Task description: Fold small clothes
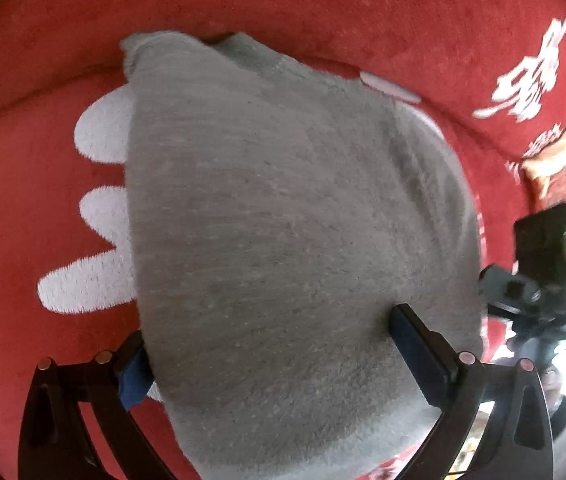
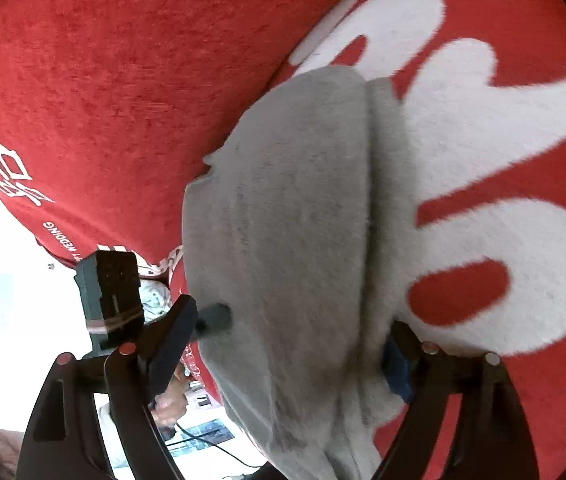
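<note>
A grey fleece garment (image 1: 275,220) lies on a red cloth with white lettering (image 1: 43,208). My left gripper (image 1: 271,344) is open, its fingers wide apart, with the near end of the garment lying between them and over the left pad. In the right wrist view the same garment (image 2: 295,240) runs up from the bottom, a fold ridge along its middle. My right gripper (image 2: 307,332) is open too, its fingers on either side of the garment. The other gripper shows at the right edge of the left view (image 1: 543,280) and at the left of the right view (image 2: 115,292).
The red cloth (image 2: 103,80) has large white embroidered letters (image 2: 503,160) and smaller white print (image 1: 531,80). Its edge drops off to a bright area at the left of the right view (image 2: 3,280).
</note>
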